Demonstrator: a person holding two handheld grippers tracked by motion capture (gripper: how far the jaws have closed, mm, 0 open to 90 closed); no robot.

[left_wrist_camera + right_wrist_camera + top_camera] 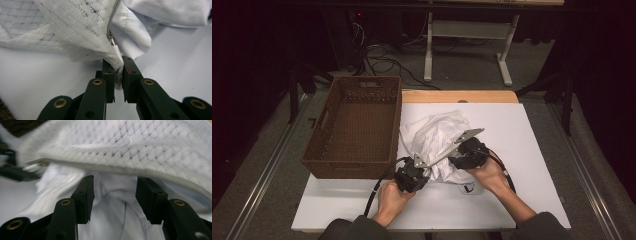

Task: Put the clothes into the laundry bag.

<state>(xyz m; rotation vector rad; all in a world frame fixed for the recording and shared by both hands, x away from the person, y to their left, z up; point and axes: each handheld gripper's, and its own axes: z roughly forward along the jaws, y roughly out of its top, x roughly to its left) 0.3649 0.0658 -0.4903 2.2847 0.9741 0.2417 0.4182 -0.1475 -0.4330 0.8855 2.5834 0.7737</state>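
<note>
Both forearms come in from the bottom edge, one hand on each tool. The left hand-held gripper (412, 176) has its jaws pressed almost together, pinching. The right hand-held gripper (468, 154) has its jaws wide apart, gripping nothing.

You are working under dim light in the high view: the room around the bench (512, 200) is sinking into black, and only the white top is catching light from above. In the left gripper view the garment (82, 32) is showing sharp and evenly lit. In the right gripper view the mesh (125, 150) is smearing with motion blur, worst toward the left edge.
</note>
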